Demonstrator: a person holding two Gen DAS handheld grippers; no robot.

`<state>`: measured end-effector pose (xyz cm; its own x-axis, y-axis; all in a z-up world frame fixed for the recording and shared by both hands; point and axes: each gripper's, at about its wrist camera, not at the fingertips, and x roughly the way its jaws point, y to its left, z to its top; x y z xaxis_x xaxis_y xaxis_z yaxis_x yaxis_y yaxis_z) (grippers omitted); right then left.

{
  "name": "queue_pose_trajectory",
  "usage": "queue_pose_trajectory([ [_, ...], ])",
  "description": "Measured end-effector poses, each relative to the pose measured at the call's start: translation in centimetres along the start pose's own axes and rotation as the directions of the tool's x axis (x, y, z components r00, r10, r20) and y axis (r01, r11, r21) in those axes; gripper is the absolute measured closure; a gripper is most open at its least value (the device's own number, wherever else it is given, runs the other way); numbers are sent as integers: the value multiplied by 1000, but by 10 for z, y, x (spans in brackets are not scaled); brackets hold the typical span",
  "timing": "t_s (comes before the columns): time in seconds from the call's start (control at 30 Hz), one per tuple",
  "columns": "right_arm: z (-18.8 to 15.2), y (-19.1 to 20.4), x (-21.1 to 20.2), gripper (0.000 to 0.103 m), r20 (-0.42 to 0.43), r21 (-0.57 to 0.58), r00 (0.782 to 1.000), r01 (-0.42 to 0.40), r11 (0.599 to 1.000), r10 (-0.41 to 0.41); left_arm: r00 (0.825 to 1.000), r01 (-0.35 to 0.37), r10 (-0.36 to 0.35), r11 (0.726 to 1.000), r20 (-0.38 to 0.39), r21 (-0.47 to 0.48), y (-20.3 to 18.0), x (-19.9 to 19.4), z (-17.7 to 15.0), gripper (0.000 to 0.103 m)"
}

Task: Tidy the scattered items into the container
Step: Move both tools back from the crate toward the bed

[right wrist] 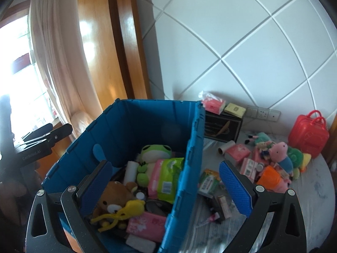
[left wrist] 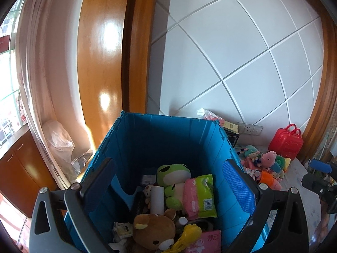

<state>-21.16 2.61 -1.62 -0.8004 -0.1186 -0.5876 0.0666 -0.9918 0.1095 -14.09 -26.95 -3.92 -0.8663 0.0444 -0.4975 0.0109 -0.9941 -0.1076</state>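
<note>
A blue crate (left wrist: 168, 130) (right wrist: 147, 116) holds a green frog plush (left wrist: 172, 172) (right wrist: 153, 151), a brown bear plush (left wrist: 153, 229) (right wrist: 113, 198), a pink-green wipes pack (left wrist: 200, 196) (right wrist: 166, 177) and other small items. My left gripper (left wrist: 168, 181) hangs open above the crate's inside, holding nothing. My right gripper (right wrist: 166, 181) is open and empty too; it straddles the crate's right wall. Scattered on the table to the right lie a pink pig plush (left wrist: 269, 158) (right wrist: 280, 149), a green pack (right wrist: 208, 181), pink boxes (right wrist: 238, 154) and an orange item (right wrist: 269, 177).
A red toy suitcase (right wrist: 307, 135) stands at the back right by the wall. A black box (right wrist: 223, 126) with tissue packs on top sits behind the crate. The round white table (right wrist: 311, 189) ends at the right. A curtain (right wrist: 56, 63) and plastic bag (left wrist: 59, 143) are left.
</note>
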Motion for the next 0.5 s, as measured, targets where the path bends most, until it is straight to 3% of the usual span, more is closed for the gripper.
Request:
queue_pose_trajectory([
  [0.5,-54,-117,-121,0,34,72,998,57,996,-59,998,24,-23,1000,-59,1,-151,-72,-32,0],
])
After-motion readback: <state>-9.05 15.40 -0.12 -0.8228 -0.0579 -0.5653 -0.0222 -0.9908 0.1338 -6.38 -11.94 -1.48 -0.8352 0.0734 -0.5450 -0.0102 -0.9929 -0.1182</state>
